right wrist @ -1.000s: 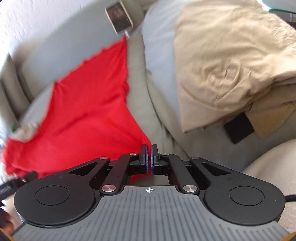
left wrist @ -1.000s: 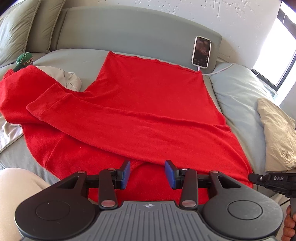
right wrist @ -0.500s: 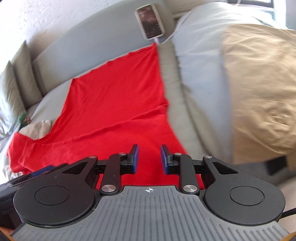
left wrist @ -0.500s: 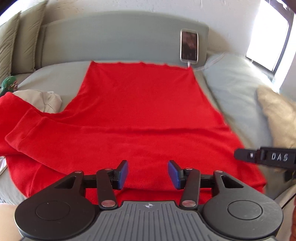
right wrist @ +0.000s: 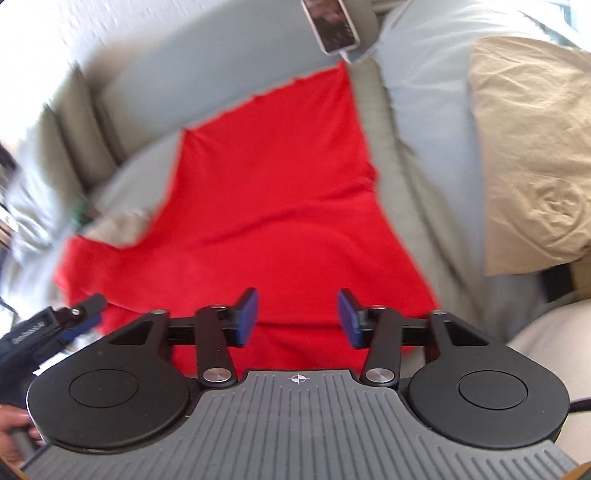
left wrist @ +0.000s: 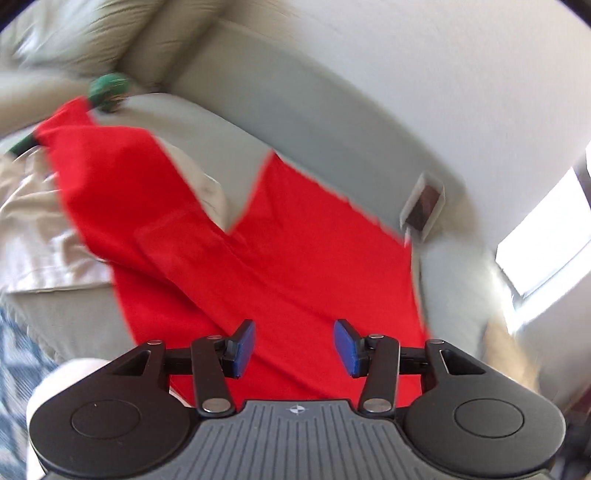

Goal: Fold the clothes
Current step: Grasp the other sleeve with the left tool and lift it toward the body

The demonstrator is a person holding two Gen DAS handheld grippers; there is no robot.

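Red garment motion-blurred, near edge hidden behind left tool

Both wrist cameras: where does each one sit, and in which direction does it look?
Left wrist: on the left tongs, looking down and forward over the red garment; jaws opening, nothing between; a pale leg lower left.
Right wrist: on the right tongs, facing the same garment; jaws opening, empty; left tongs and a hand lower left.
Shared: garment, grey headboard, propped phone.
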